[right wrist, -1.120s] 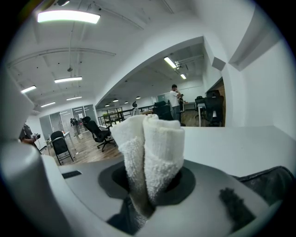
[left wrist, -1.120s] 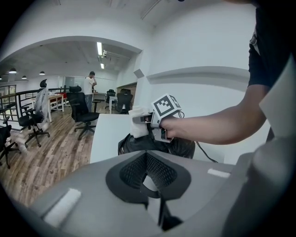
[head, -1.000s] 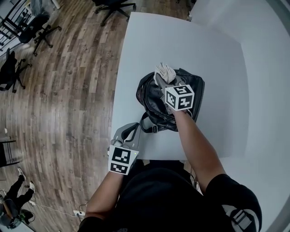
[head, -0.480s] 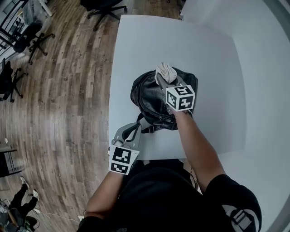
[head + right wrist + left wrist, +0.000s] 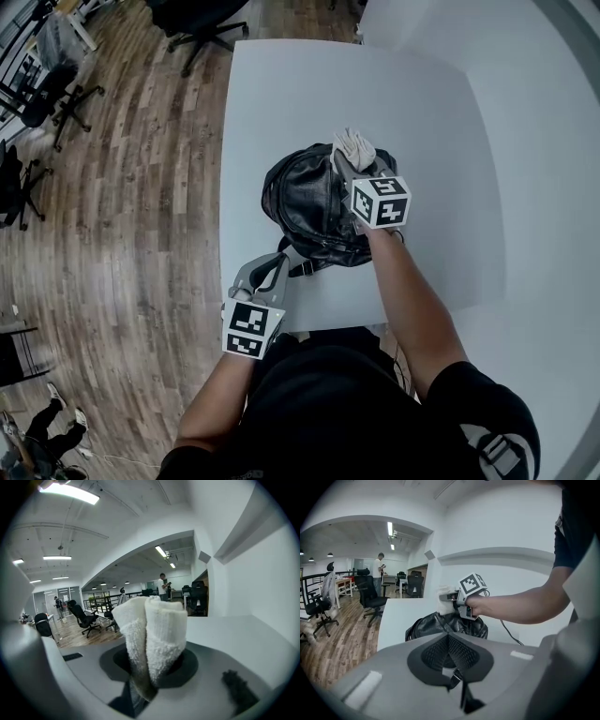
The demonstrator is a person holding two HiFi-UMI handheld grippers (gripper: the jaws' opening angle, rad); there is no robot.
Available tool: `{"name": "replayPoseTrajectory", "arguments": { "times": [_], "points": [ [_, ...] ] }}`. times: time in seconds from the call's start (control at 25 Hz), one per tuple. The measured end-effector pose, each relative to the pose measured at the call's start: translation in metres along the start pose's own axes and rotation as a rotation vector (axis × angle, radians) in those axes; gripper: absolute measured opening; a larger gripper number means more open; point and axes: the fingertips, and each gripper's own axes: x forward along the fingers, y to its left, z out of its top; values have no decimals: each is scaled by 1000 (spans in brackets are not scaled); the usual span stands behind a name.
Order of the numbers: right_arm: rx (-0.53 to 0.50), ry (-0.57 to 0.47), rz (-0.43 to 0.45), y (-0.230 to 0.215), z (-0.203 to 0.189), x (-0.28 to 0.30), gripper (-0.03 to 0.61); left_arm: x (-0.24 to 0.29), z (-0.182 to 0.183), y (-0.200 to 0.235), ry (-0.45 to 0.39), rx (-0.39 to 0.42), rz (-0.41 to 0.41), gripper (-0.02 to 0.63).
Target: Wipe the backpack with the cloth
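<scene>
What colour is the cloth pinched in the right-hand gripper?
White, with a fluffy towel texture: the cloth shows best in the right gripper view.

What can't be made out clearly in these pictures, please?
- Head view: whether the cloth touches the backpack; the right gripper covers that spot.
- Right gripper view: the backpack, hidden behind the cloth and jaws.
- Left gripper view: the backpack's near side, hidden by the jaws of the left gripper.
</scene>
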Motion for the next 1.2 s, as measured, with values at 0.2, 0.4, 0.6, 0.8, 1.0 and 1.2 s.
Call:
{"name": "replayPoseTrajectory", "arguments": {
  "times": [0.2, 0.4, 0.6, 0.8, 1.0, 1.2],
  "points": [
    [2, -18, -45, -19, 11, -15, 98, 3, 6, -9, -6, 16, -22, 6],
    [12, -35, -89, -39, 20, -32, 98, 3, 13, -14, -13, 28, -33, 6],
    [9, -55, -121, -52, 26, -48, 98, 4, 15, -20, -21, 38, -41, 6],
    [9, -70, -147, -61, 31, -63, 98, 4, 19, -29, -31, 48, -52, 6],
    [6, -80, -176, -71, 35, -79, 98, 3, 21, -36, -40, 57, -59, 6],
    [2, -89, -200, -77, 35, -94, 98, 0, 20, -42, -48, 66, -64, 6]
  ]
}}
